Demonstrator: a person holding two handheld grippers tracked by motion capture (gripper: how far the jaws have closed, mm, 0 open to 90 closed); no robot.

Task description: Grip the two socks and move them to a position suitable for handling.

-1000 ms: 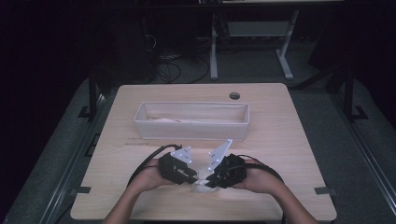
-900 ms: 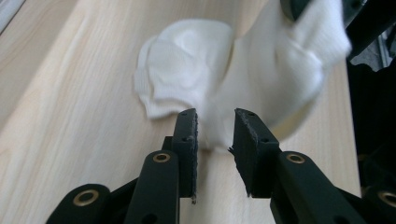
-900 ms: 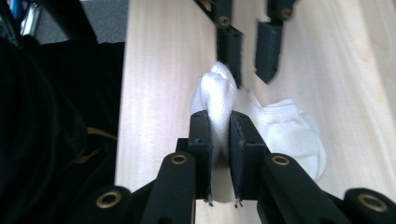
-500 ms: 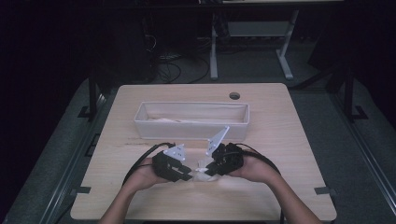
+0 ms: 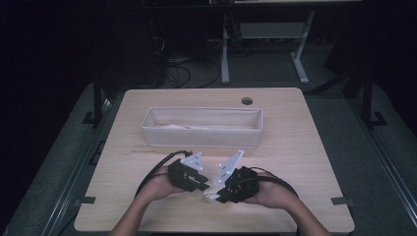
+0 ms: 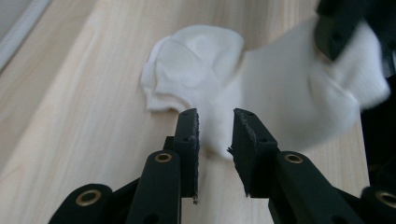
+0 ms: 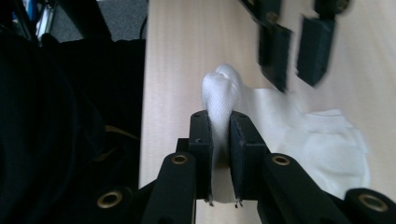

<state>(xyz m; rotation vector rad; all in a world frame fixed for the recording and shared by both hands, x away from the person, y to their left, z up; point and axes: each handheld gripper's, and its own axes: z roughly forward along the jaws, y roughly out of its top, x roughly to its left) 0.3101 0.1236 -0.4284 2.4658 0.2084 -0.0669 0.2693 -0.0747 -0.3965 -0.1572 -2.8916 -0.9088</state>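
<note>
Right hand-held gripper (image 7: 219, 140) pinches white sock (image 7: 299, 140) lying flat across the table.

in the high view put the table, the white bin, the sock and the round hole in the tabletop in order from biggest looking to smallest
1. table
2. white bin
3. sock and round hole: both look small here, and the grippers cover most of the sock, so I won't rank these two.

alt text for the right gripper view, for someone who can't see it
The right gripper has its two black jaws pinched on a bunched fold of a white knitted sock, which trails away across the pale wooden table. The left gripper hangs blurred at the top, jaws apart, above the sock.
</note>
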